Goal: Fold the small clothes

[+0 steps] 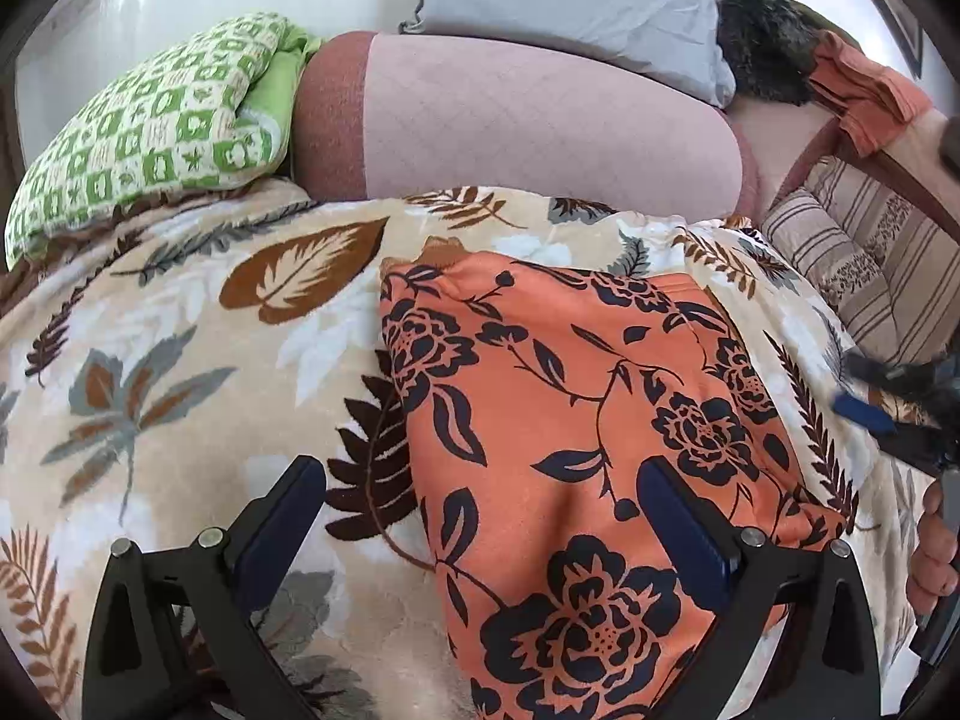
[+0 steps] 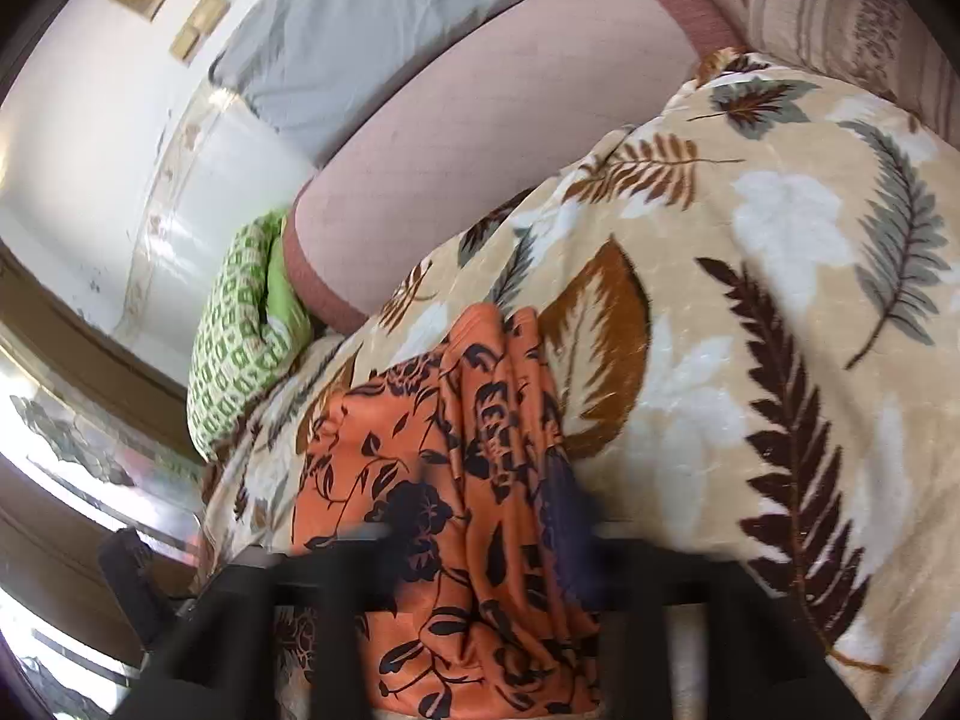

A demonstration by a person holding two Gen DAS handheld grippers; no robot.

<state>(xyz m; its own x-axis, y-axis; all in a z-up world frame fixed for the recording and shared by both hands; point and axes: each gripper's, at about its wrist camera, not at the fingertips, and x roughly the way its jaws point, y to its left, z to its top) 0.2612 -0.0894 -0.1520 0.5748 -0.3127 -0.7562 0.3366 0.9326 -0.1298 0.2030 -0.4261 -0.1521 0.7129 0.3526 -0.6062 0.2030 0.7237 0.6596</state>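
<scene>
An orange garment with a black flower print (image 1: 576, 420) lies on a beige leaf-patterned blanket (image 1: 180, 360). My left gripper (image 1: 480, 510) is open just above it, with its right finger (image 1: 678, 528) over the cloth and its left finger (image 1: 282, 516) over the blanket. In the right wrist view the garment (image 2: 468, 480) is bunched into folds between the blurred fingers of my right gripper (image 2: 474, 540), which looks shut on it. The right gripper also shows at the right edge of the left wrist view (image 1: 900, 408).
A green checked pillow (image 1: 150, 126), a pink bolster (image 1: 510, 120) and a grey pillow (image 1: 570, 0) lie at the back. A striped cushion (image 1: 870, 258) and a chair with an orange cloth (image 1: 864, 90) stand at the right. A wall and floor edge (image 2: 90, 330) show at the left of the right wrist view.
</scene>
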